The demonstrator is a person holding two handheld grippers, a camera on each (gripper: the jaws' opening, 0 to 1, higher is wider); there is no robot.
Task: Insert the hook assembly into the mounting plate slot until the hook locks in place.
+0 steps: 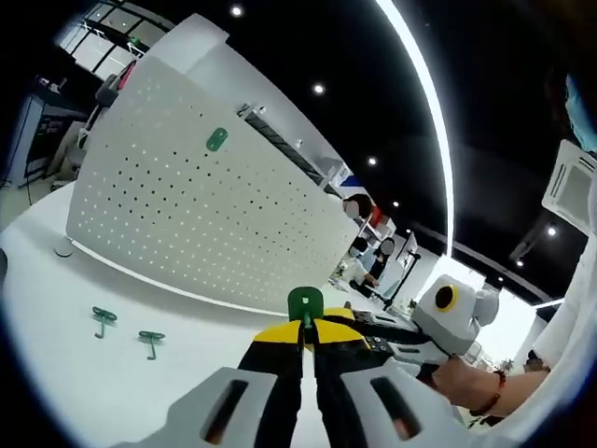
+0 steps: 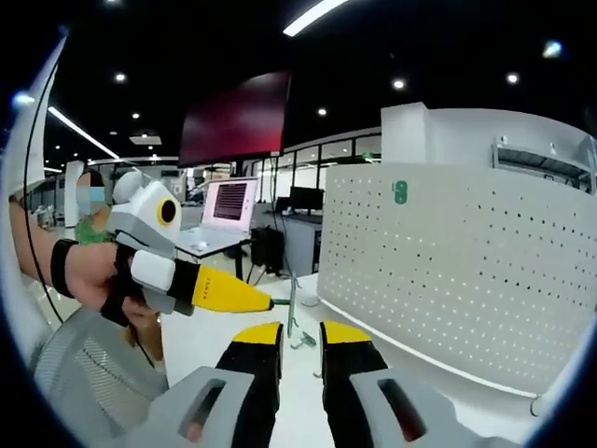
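Note:
A white pegboard mounting plate (image 1: 215, 224) stands upright on the white table, with one green hook (image 1: 216, 139) fixed high on it. My left gripper (image 1: 307, 329) is shut on another green hook (image 1: 305, 302), held up in front of the plate's lower edge. Two spare green hooks (image 1: 104, 318) (image 1: 150, 342) lie on the table at the left. In the right gripper view the left gripper (image 2: 272, 301) comes in from the left with its hook (image 2: 291, 313) seen edge-on. My right gripper (image 2: 300, 338) is open with nothing between its jaws. The plate (image 2: 466, 271) and its mounted hook (image 2: 400, 192) are on the right.
A person's hand (image 1: 462, 383) holds the right gripper (image 1: 448, 313) close beside the left one. A laptop (image 2: 229, 205) sits on a desk behind. A round white foot (image 1: 62, 247) stands at the plate's left corner. The white table (image 1: 112, 392) stretches out in front of the plate.

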